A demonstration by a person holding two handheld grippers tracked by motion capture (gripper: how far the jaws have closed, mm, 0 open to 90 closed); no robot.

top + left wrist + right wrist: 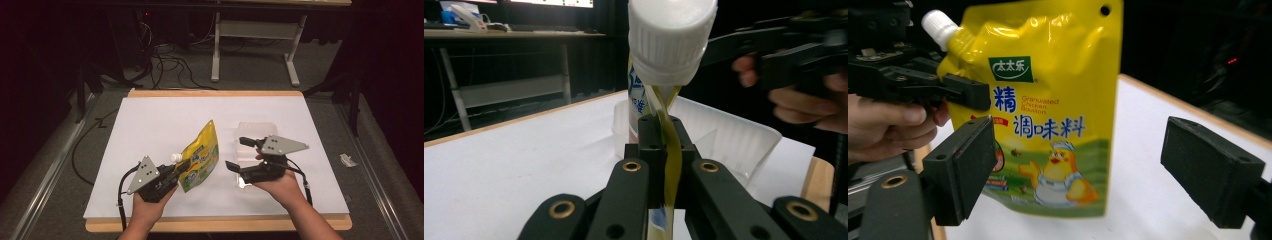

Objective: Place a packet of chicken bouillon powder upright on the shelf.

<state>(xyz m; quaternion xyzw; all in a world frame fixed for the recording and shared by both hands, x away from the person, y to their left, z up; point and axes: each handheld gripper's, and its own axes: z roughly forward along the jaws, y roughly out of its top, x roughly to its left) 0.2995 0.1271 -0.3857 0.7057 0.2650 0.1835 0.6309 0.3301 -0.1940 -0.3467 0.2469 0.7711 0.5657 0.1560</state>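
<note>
Left gripper (pixel 172 172) fingers pinch the yellow pouch (pixel 201 154) edge under its white cap (pixel 671 37); right gripper (pixel 239 153) fingers gape empty, and its view reads the chicken label.

Room around my table (pixel 150 120) was dark; the white top was lit bright from above, nearly blown out. Soft shadows under my hands. High view was low-res and soft. Cap (pixel 671 37) was close and blurry. Glare streaked the pouch (pixel 1048 30) foil; backgrounds were black.
</note>
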